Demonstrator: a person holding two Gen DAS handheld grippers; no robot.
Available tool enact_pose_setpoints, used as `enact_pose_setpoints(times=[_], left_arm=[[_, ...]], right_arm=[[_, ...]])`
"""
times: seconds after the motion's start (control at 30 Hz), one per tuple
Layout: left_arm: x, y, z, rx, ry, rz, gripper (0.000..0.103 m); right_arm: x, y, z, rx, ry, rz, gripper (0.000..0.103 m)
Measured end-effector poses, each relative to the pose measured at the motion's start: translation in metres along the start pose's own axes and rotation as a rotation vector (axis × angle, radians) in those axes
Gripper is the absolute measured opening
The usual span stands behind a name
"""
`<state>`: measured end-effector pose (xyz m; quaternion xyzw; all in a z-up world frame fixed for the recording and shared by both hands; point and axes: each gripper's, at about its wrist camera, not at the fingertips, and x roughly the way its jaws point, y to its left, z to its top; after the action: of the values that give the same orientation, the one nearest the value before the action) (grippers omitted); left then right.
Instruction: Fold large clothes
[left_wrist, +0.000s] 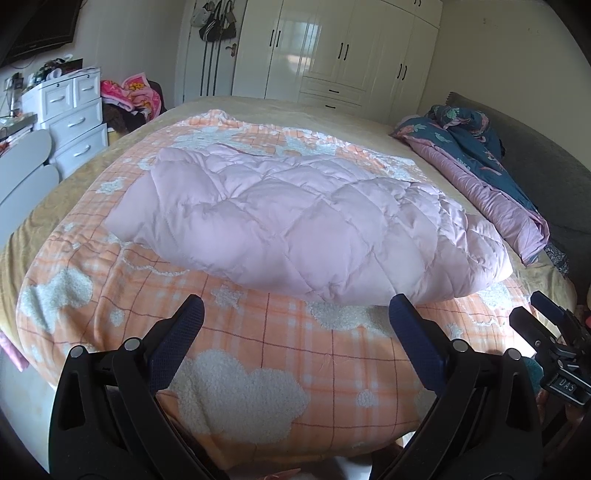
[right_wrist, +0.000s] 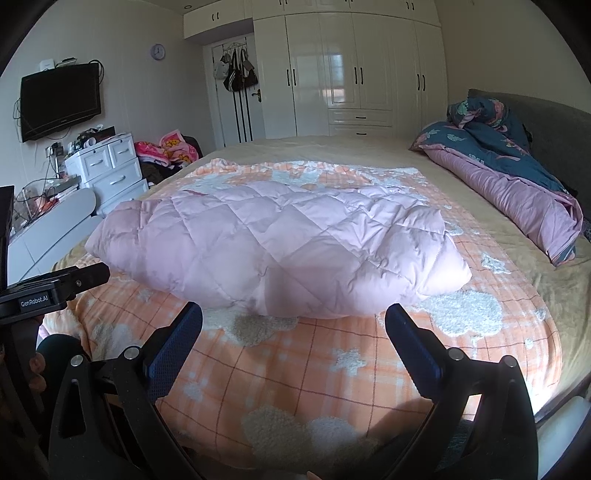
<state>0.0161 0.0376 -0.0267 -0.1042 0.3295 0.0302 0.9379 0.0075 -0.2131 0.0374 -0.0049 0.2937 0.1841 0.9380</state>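
Both the left gripper (left_wrist: 295, 314) and right gripper (right_wrist: 293, 321) hang spread and empty; the puffy pink quilted coat (left_wrist: 295, 221) may slip from shallow pinches; its fold may spring apart.

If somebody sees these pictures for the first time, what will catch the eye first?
First the puffy pink quilted coat, lying in the middle of the orange checked blanket on the bed. Next, the open left gripper and right gripper, both empty, short of its near edge.
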Motion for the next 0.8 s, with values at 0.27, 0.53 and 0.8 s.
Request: enact_pose_setpoints(times=[0.27,0.53,0.8], left_arm=[[-0.0043,-0.0009,0.0004,0.008,-0.005,0.014,0.094],[-0.0082,-0.0027,0.0021,0.008,-0.01,0.017,0.094],[-0.0096,-0.0054,0.0032,0.015,-0.016,0.021,0.094]], right_arm=[[-0.0052,-0.0008,0.0015,0.0,-0.009,-0.001,0.099],[-0.0058,-0.0006,0.0014,-0.002,-0.011,-0.002,0.099],[-0.0088,-0.0005,0.0028,-0.002,-0.015,-0.004,0.099]])
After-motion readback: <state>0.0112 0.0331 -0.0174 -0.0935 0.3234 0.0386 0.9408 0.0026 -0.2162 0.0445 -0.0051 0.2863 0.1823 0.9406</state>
